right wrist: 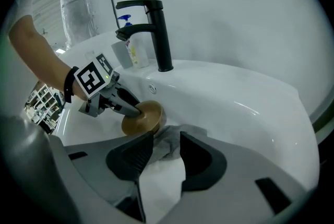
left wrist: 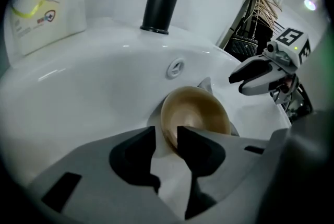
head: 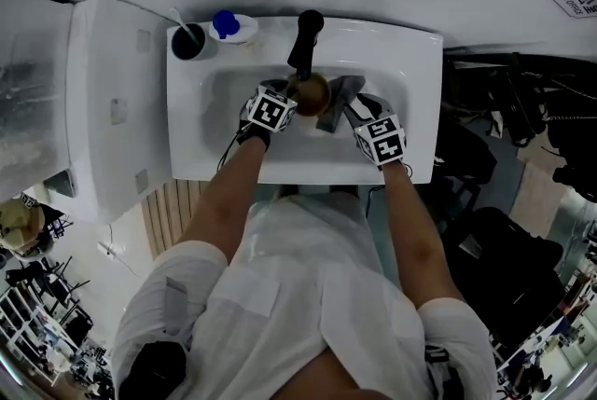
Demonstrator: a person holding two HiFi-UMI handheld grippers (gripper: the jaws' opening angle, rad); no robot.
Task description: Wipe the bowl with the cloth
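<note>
Left tongs [left wrist: 166,133] apart astride bowl [left wrist: 201,110] rim, right tongs [right wrist: 166,138] apart around cloth [right wrist: 166,151], in sink [right wrist: 235,97]

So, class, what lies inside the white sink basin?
A wooden bowl on its side beside a crumpled grey cloth, with the left gripper and right gripper reaching in. The drain cannot be seen, likely covered by them.

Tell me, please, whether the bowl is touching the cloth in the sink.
Touching. In the right gripper view the bowl rests its rim against the crumpled cloth, with no gap showing between them.
</note>
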